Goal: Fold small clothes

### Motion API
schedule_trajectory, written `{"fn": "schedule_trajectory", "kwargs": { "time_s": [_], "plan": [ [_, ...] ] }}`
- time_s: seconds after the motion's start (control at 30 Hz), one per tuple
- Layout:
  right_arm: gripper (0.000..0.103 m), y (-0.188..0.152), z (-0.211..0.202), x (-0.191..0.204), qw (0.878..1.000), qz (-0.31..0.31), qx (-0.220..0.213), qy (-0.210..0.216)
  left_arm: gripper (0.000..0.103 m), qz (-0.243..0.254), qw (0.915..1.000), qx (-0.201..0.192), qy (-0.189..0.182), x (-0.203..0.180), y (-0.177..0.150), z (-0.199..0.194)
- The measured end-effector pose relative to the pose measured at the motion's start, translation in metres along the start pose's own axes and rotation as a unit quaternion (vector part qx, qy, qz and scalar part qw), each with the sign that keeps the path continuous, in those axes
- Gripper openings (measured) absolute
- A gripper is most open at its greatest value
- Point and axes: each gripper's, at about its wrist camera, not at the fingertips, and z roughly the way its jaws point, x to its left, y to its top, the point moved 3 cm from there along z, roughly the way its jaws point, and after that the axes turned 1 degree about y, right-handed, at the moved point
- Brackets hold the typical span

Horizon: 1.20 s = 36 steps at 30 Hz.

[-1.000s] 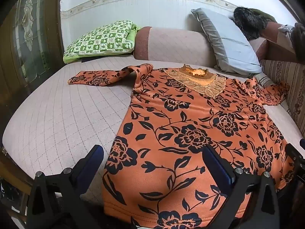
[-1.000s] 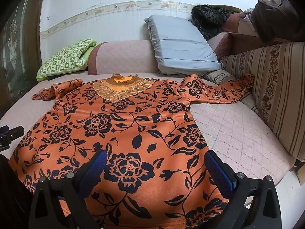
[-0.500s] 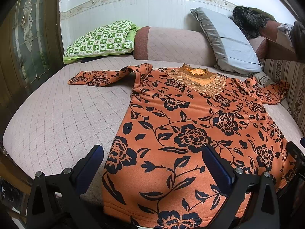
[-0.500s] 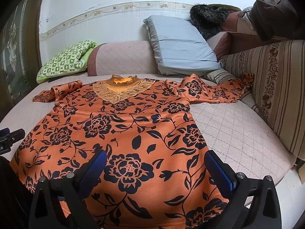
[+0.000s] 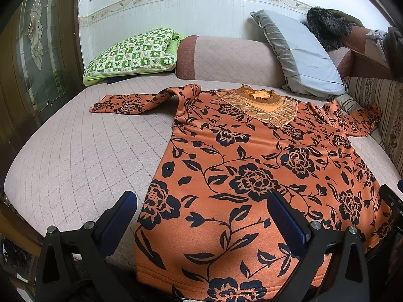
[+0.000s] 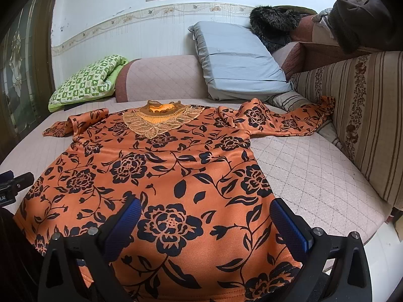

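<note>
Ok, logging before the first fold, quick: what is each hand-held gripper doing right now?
Left hand-held gripper: open, holding nothing, poised over the orange floral top near its hem.
Right hand-held gripper: open, holding nothing, also over the hem.

An orange floral top lies flat on the bed; the right hand-held gripper hovers spread wide over its near hem.
</note>
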Motion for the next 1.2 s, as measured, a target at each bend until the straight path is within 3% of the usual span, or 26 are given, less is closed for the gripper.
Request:
{"fn": "schedule_trajectory", "kwargs": {
  "time_s": [0.63, 0.77, 0.83, 0.87, 0.93, 1.1, 1.2],
  "plan": [
    [0.103, 0.0, 0.0, -0.001, 1.0, 0.006, -0.002, 0.004, 0.103, 0.002, 0.9999, -0.013, -0.002, -0.002, 0.001, -0.001],
    [0.103, 0.006, -0.005, -0.011, 0.999, 0.038, 0.0, 0.023, 0.103, -0.005, 0.9987, -0.051, 0.001, 0.002, 0.004, -0.006],
    [0.103, 0.013, -0.009, -0.027, 0.995, 0.087, -0.001, 0.057, 0.103, -0.019, 0.9977, -0.065, 0.004, 0.01, 0.007, -0.007],
    [0.103, 0.018, -0.009, -0.037, 0.991, 0.108, -0.001, 0.074, 0.103, -0.023, 0.9989, -0.039, 0.007, 0.012, 0.006, -0.004],
    [0.103, 0.033, -0.006, -0.06, 0.986, 0.14, -0.007, 0.087, 0.103, -0.028, 0.999, -0.032, 0.008, 0.014, 0.011, -0.001],
    [0.102, 0.083, 0.046, -0.142, 0.97, 0.224, -0.001, 0.093, 0.103, 0.014, 0.9996, -0.025, 0.001, -0.008, 0.039, 0.013],
    [0.099, 0.116, 0.099, -0.194, 0.967, 0.251, 0.014, 0.052, 0.103, 0.024, 0.9994, -0.019, -0.017, -0.026, 0.059, 0.038]
  ]
}}
